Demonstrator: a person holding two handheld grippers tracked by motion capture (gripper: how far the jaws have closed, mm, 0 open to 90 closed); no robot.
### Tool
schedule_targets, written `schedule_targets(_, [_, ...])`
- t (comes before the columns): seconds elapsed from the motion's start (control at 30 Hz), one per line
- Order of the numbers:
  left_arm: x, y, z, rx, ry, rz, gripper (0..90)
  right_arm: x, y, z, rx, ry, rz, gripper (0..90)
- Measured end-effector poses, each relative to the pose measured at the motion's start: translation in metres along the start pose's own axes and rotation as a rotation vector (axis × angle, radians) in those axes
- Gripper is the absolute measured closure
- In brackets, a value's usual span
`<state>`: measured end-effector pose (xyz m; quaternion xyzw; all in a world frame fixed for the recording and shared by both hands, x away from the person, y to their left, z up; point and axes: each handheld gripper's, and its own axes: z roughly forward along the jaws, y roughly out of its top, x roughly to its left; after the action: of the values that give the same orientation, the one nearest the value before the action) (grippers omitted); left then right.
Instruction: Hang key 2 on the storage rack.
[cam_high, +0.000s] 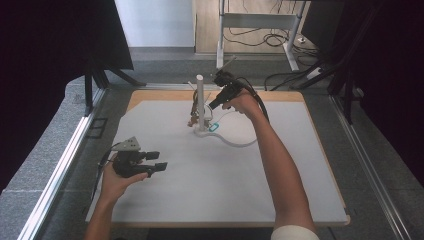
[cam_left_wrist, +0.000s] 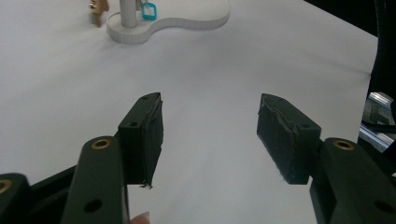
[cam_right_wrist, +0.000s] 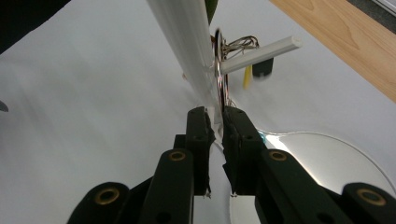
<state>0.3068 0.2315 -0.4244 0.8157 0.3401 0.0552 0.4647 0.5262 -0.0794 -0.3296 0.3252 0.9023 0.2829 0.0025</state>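
Right gripper (cam_high: 210, 106) is at the far centre, nose against the post (cam_high: 200, 100) of the white stand (cam_high: 235, 142). In the right gripper view its jaws sit a slit apart with nothing visibly clamped, tips just short of the key ring (cam_right_wrist: 218, 56) hanging on the peg (cam_right_wrist: 261, 49). The ring with its wires is my target and hangs right by the post. Left gripper (cam_high: 159, 161) is at the near left over the mat (cam_high: 200, 190), jaws wide and empty, well away from the stand.

Risks as I judge them:
- The gap is too narrow for the ring, so pushing in could just shove it along the peg or set it swinging.
- The jaws sit hard beside the post, so a sideways nudge may tip or slide the stand, since nothing braces it.
- The teal tag (cam_high: 213, 127) near the base could snag.

Hard to read:
- The post is motion-blurred in the right gripper view.
- What hangs off the ring is too small and tangled to tell.
- The brown bit (cam_left_wrist: 97, 10) left of the post is cut off.
- I can't tell if the jaw tips touch the post.
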Motion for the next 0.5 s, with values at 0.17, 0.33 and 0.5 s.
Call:
schedule_targets(0.17, [0.0, 0.0, 0.001, 0.006, 0.001, 0.001, 41.6, 0.0, -0.007, -0.01, -0.021, -0.001, -0.002, 77.2])
schedule_targets(0.33, [0.0, 0.0, 0.001, 0.006, 0.002, 0.002, 41.5, -0.002, -0.021, -0.022, -0.029, -0.012, 0.001, 73.4])
schedule_targets(0.5, [0.0, -0.001, 0.0, 0.018, 0.009, 0.006, 41.3, -0.005, -0.047, -0.036, -0.068, -0.011, -0.01, 69.0])
